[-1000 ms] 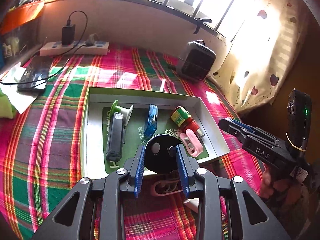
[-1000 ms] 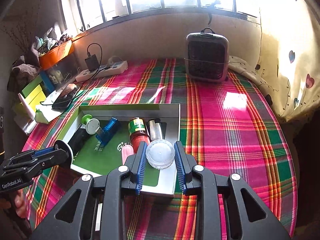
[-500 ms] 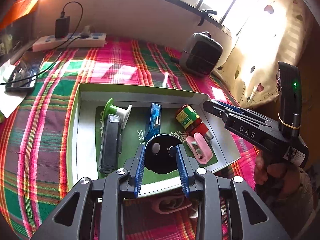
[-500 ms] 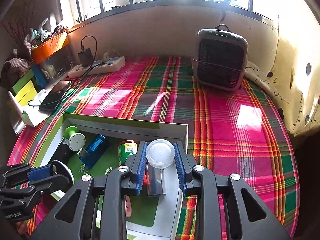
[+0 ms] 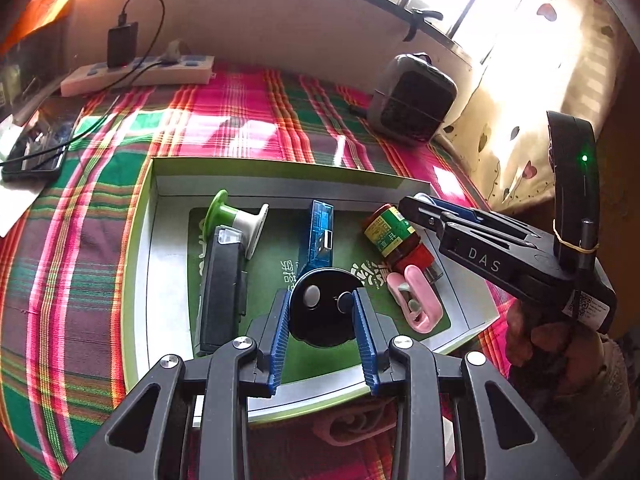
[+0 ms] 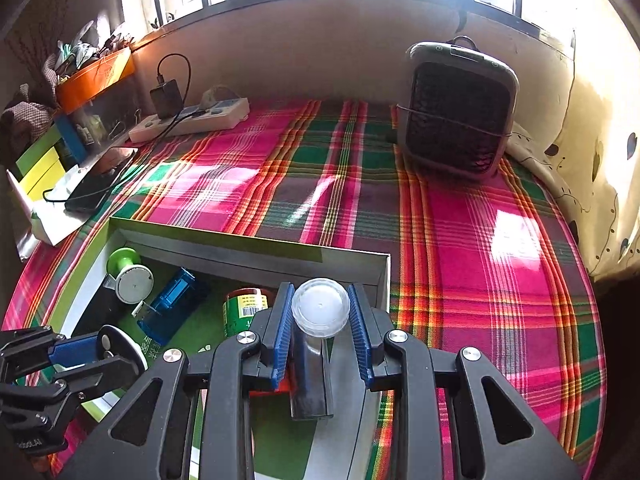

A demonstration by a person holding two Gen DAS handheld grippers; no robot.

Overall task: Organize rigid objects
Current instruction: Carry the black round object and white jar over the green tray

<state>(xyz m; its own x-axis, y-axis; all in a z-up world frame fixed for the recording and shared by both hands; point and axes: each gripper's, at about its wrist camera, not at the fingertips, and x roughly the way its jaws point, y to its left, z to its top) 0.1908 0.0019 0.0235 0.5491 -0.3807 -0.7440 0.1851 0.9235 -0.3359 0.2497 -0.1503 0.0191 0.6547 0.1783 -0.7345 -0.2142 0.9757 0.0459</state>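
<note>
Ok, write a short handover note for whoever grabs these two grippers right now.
Left gripper: shut on a black disc, held above the near part of the tray.
Right gripper: shut on a clear round cap, over the tray's right end.
Already in the tray: green-and-white spool, black bar, blue case, red jar with green label, pink clip.
Left to do: set the disc and the cap down in the tray. Something pale lies on the cloth just outside its near rim; I cannot identify it.

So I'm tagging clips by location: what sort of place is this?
Probably a home room: a plaid cloth under a window, with a power strip, a small heater or fan and a curtain.
</note>
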